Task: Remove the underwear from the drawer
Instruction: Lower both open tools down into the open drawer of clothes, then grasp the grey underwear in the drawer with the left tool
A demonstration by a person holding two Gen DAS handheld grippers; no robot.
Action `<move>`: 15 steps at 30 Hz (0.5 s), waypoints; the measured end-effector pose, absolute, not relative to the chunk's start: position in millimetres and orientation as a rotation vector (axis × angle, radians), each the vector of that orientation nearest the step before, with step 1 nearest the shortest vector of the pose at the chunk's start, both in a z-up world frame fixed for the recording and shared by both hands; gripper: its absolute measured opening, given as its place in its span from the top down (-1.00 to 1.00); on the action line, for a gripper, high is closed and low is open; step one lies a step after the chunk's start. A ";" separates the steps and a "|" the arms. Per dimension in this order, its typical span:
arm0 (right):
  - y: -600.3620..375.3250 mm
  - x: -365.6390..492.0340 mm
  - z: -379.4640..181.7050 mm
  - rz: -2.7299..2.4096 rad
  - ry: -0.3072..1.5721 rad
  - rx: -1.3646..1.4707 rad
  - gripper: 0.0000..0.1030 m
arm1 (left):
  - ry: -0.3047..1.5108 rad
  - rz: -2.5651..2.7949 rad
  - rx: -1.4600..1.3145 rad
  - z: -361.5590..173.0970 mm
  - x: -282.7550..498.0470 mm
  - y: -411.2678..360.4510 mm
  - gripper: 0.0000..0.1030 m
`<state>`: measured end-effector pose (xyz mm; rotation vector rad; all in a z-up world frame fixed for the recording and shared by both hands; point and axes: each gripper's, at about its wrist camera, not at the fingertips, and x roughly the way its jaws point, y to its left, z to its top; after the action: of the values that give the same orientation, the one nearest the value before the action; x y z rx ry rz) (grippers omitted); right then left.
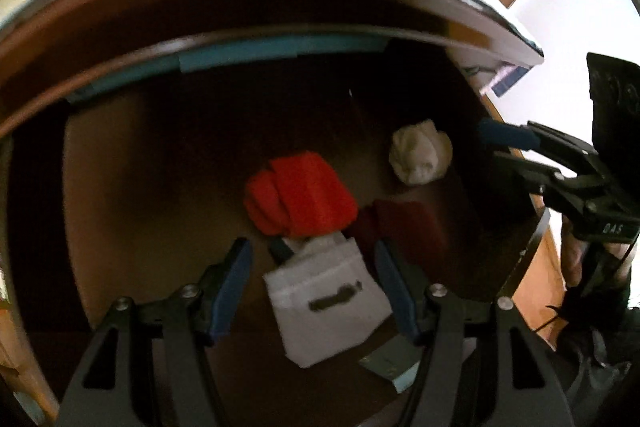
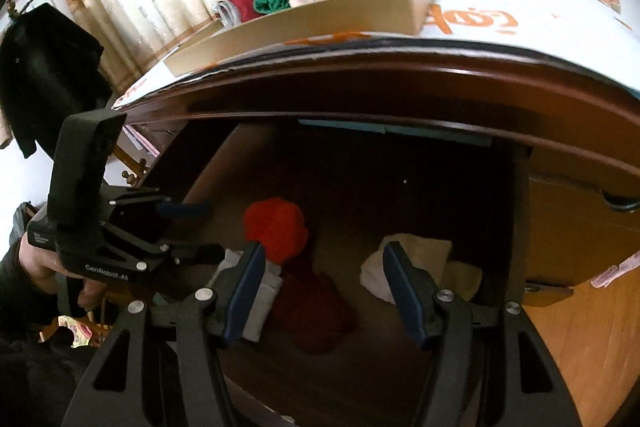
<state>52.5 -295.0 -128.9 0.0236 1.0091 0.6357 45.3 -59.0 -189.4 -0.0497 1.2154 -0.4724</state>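
The open drawer (image 1: 104, 187) holds orange-red (image 1: 300, 193), maroon (image 1: 404, 223), cream (image 1: 420, 151) and white (image 1: 328, 299) folded underwear. Both hand-held grippers, left (image 1: 312, 287) and right (image 2: 324, 291), tilt down over it, jaws spread, gripping nothing.

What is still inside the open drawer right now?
Inside the drawer: a bright red bundle, a dark red piece, a cream ball and a folded white piece. Whatever lies under them or at the dark back is hidden.

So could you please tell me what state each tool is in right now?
Left tool: open, empty, over folded white underwear.
Right tool: open, empty.
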 end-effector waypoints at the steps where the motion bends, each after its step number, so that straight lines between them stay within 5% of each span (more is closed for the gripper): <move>1: -296.4 51.6 -130.4 0.635 1.009 0.028 -0.23 | 1.236 -0.473 -0.046 -192.2 46.0 -60.2 -0.25; 15: -299.9 50.5 -137.3 0.637 1.013 0.041 -0.24 | 1.412 -0.496 -0.058 -212.3 56.0 -67.9 -0.25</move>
<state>50.5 -299.9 -137.3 0.0405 1.0133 0.6369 56.0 -67.9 -212.3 -0.0578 1.4121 -0.4960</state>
